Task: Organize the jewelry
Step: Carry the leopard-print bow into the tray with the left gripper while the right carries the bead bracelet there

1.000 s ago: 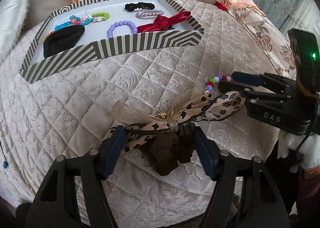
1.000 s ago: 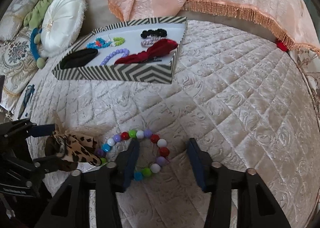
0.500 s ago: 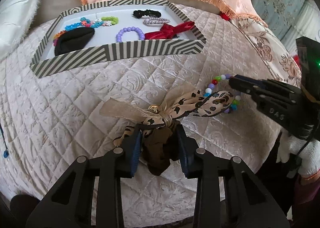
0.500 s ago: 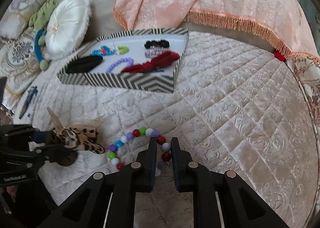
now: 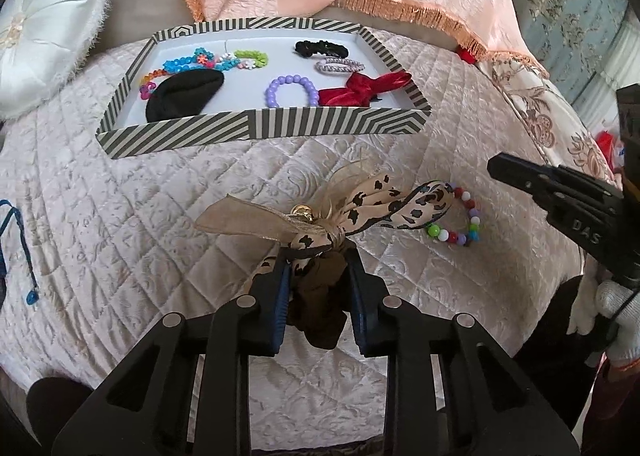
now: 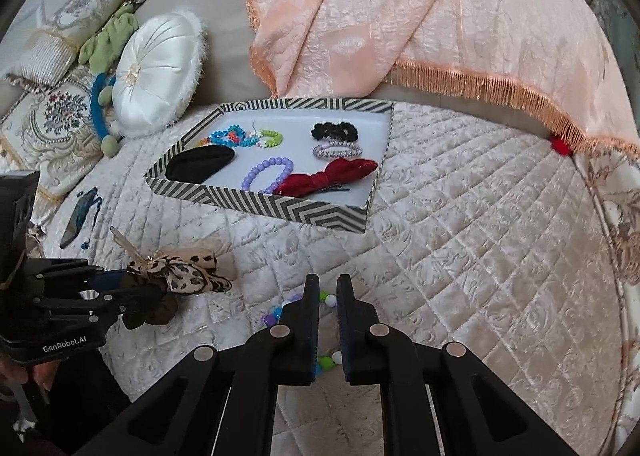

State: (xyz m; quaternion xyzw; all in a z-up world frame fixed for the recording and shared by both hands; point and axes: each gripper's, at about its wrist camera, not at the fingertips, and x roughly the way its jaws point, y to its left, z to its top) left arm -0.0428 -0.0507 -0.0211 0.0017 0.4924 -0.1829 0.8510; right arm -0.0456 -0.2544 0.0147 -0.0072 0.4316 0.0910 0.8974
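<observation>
My left gripper (image 5: 318, 262) is shut on a leopard-print bow scrunchie (image 5: 360, 211) with a brown fabric part and holds it above the quilted bed (image 5: 200, 215). The scrunchie also shows in the right wrist view (image 6: 180, 272). My right gripper (image 6: 328, 288) is shut, with beads of a multicoloured bead bracelet (image 6: 272, 316) showing beside and below its fingers; whether it grips the bracelet I cannot tell. In the left wrist view the bracelet (image 5: 460, 223) lies on the quilt below the right gripper's tip (image 5: 500, 167). A striped tray (image 5: 260, 123) holds jewelry farther back.
The tray (image 6: 280, 207) holds a purple bead bracelet (image 6: 268, 175), a red bow (image 6: 332, 175), black scrunchies, a clip and flower-bead strings. A white round cushion (image 6: 156, 71), embroidered pillows and a peach fringed blanket (image 6: 440, 15) lie behind. A blue item (image 6: 80, 215) lies at the left.
My left gripper has shut on the scrunchie and lifted it a little. My right gripper has shut over the bead bracelet and risen; the bracelet now sits mostly hidden under its fingers.
</observation>
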